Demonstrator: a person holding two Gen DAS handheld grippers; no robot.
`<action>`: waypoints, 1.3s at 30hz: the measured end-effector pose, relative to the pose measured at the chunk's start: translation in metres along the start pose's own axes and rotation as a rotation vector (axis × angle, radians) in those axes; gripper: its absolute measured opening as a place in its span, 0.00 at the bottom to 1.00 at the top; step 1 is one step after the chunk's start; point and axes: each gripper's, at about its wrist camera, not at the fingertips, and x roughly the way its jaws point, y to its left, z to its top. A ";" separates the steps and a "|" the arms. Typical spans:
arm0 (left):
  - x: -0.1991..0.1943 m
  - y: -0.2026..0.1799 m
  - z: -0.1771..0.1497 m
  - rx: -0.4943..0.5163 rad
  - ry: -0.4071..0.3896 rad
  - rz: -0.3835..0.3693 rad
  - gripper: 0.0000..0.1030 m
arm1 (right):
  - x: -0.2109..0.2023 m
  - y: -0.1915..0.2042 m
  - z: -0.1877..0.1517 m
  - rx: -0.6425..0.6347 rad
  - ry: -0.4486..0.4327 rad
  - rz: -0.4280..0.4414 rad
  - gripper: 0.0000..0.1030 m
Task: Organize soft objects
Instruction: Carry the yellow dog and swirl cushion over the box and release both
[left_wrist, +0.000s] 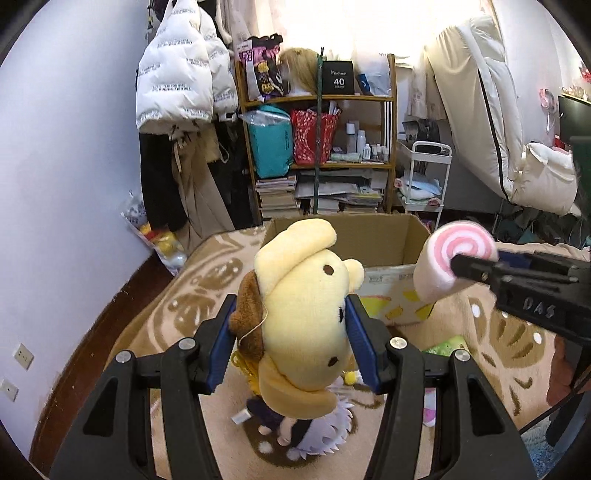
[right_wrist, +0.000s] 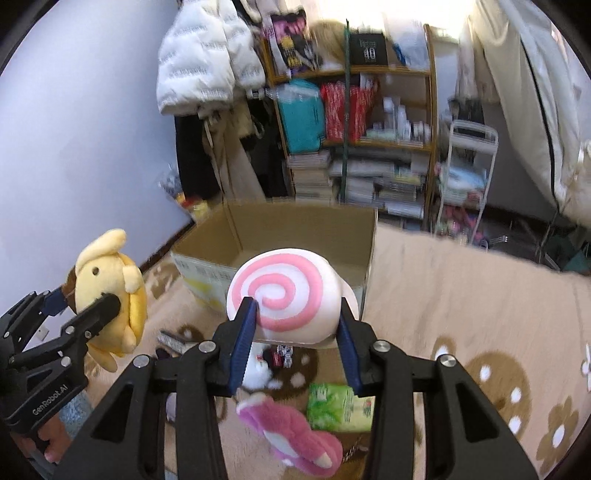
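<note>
My left gripper (left_wrist: 291, 332) is shut on a yellow dog plush (left_wrist: 306, 314) with a brown beret, held above the beige carpet; it also shows in the right wrist view (right_wrist: 110, 291). My right gripper (right_wrist: 295, 332) is shut on a white plush roll with a pink spiral (right_wrist: 284, 295), held just in front of an open cardboard box (right_wrist: 295, 225). In the left wrist view the roll (left_wrist: 454, 258) hangs at the box's (left_wrist: 369, 236) right corner. More soft toys lie on the carpet below: a pink plush (right_wrist: 295, 432), a white plush (right_wrist: 258, 369) and a white-haired doll (left_wrist: 314, 432).
A green tissue pack (right_wrist: 340, 406) lies on the carpet by the pink plush. Behind the box stand a cluttered wooden shelf (left_wrist: 321, 99), hanging coats (left_wrist: 184, 74), a white trolley (left_wrist: 424, 177) and a leaning mattress (left_wrist: 480, 92). A bag of toys (left_wrist: 162, 236) sits against the left wall.
</note>
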 end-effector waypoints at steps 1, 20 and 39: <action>-0.001 0.002 0.002 -0.003 -0.007 0.009 0.54 | -0.002 0.001 0.003 -0.006 -0.027 0.001 0.43; 0.027 0.014 0.087 -0.004 -0.154 0.035 0.54 | 0.023 0.000 0.060 -0.028 -0.195 -0.002 0.43; 0.115 -0.007 0.066 0.048 -0.058 -0.013 0.56 | 0.071 -0.015 0.042 -0.037 -0.101 -0.013 0.44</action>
